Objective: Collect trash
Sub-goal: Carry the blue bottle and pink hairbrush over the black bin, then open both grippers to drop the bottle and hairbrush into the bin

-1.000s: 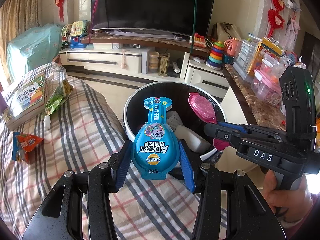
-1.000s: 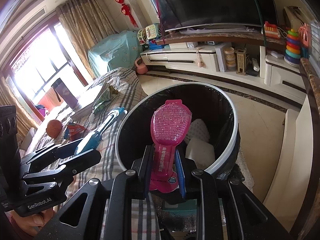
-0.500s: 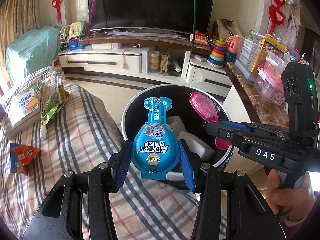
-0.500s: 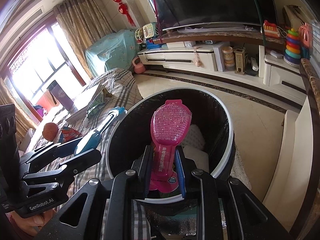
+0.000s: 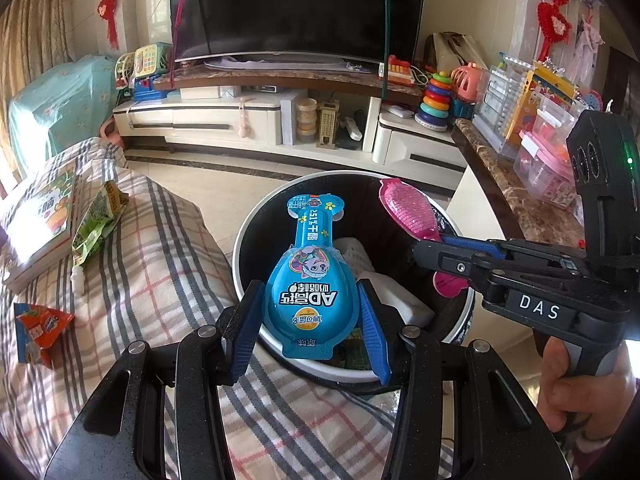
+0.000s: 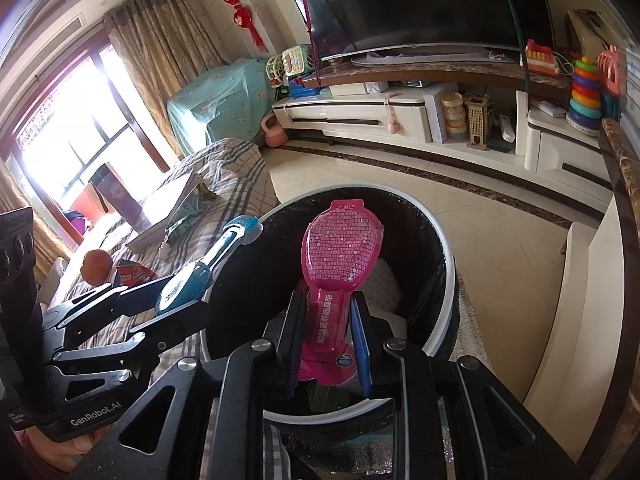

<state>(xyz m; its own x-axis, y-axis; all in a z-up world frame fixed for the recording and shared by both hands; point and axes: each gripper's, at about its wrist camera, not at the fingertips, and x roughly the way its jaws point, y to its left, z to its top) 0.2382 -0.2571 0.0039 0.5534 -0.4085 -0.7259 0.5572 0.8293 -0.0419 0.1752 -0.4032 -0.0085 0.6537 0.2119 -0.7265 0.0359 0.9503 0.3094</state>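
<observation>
Behind our hands runs a white TV cabinet (image 5: 208,120) under a dark television (image 5: 296,8), with a plaid-covered bed (image 5: 160,264) filling the lower left of the left-wrist frame. We keep our left tool (image 5: 310,322) clenched on a blue spoon-shaped snack wrapper (image 5: 310,288), held at frame centre over the near rim of the round black-lined trash bin (image 5: 244,240). Our right tool (image 6: 326,344) grips the narrow end of a pink wrapper (image 6: 340,248) of the same shape, above the bin's opening. White trash lies inside the bin. An orange packet (image 5: 40,332) and a green packet (image 5: 98,220) lie on the bed at left.
</observation>
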